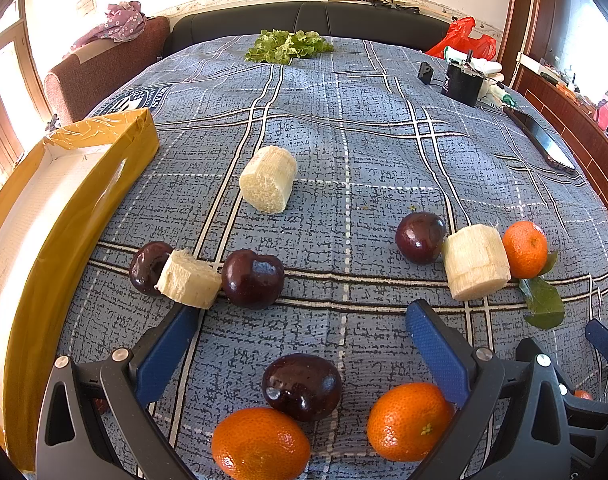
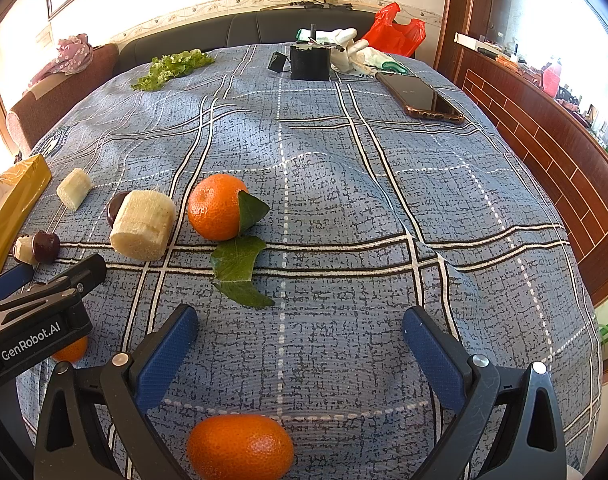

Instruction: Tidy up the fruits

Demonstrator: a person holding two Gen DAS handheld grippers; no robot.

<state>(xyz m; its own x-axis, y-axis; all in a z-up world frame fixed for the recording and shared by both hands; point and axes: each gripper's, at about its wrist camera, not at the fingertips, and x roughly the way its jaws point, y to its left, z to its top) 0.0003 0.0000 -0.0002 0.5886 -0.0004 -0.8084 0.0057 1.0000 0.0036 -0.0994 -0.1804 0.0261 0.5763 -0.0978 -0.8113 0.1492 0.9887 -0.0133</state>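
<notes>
Tangerine (image 2: 239, 446) nearest; plums (image 1: 301, 386) only left-wrist view.

You can count four dark purple round plums (image 1: 301, 386) on the blue checked cloth, and three bright orange round tangerines (image 1: 410, 422), with a fourth one only in the right wrist view. There are three pale cream cut chunks of sugarcane (image 1: 267, 180), one long yellow cardboard box (image 1: 75, 208), and one bunch of green leafy lettuce (image 1: 289, 46).
</notes>
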